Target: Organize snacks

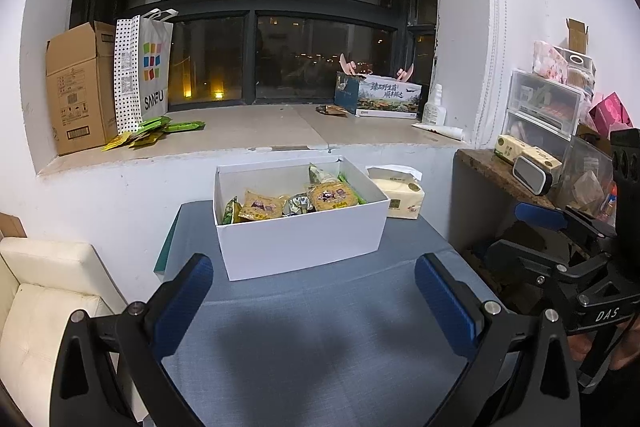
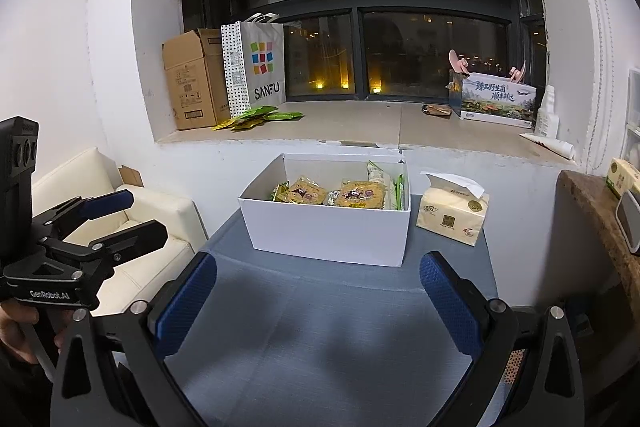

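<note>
Both hand-held grippers hover over the counter (image 1: 320, 307), each empty. We note the left hand-held gripper (image 1: 314, 303) with its fingers spread wide, blue pads textured with a fine dimpled pattern on black angular frames; the right hand-held gripper (image 2: 318, 301) likewise spread wide, holding nothing.

Landmark: the white box (image 1: 300, 239), rectangular, smooth matte card, open-topped, sitting on the blue-grey cloth-textured counter. It lies ahead of both hand-held grippers, apart from their fingertips, with bare counter between.

Inside the white box we see the snacks (image 1: 296, 197): glossy crinkled packets, yellow-orange square ones printed with cartoon figures, green-edged ones tucked along the sides, a silvery one between.

Just right of the white box, a soft yellow tissue pack (image 2: 452, 213), one sheet pulled up. Behind the white box, on the stone windowsill (image 1: 256, 131), more green flat packets (image 1: 160, 131) lie loose beside a dotted paper bag (image 1: 140, 75).
</note>
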`<state>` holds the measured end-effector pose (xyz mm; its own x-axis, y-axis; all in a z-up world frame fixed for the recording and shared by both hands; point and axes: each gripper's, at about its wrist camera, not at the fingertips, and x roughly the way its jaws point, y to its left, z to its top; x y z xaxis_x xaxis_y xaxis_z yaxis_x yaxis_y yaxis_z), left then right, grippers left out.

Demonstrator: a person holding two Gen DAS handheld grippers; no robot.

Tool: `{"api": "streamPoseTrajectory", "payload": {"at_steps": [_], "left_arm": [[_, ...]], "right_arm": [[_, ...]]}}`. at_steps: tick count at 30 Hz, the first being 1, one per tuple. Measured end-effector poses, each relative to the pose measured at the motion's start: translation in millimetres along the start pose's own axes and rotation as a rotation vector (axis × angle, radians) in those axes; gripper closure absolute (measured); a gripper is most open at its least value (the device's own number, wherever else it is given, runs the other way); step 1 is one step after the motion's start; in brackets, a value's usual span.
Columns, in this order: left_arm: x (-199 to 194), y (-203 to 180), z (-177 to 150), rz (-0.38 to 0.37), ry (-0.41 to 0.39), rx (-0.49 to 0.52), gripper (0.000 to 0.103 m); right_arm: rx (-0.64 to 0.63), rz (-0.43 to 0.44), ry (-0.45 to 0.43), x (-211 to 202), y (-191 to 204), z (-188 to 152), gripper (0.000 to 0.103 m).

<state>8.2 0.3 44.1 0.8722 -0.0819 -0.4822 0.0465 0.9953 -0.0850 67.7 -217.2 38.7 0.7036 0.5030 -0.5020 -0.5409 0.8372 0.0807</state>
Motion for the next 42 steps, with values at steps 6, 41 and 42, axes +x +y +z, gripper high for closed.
{"api": "streamPoseTrajectory", "payload": {"at_steps": [6,41,42], "left_arm": [[-0.6,-1.1,0.9,0.004,-0.002,0.004,0.0],[-0.8,-3.1,-1.0,-0.015,0.001,0.012,0.0],[-0.6,-3.2,-1.2,-0.017,0.001,0.014,0.0]], "right_arm": [[-0.001,0.002,-0.001,0.1,-0.3,0.4,0.0],[-0.007,0.016,-0.004,-1.0,-0.6,1.6,0.0],[-0.009,0.017,-0.004,-1.1,-0.6,1.4,0.0]]}}
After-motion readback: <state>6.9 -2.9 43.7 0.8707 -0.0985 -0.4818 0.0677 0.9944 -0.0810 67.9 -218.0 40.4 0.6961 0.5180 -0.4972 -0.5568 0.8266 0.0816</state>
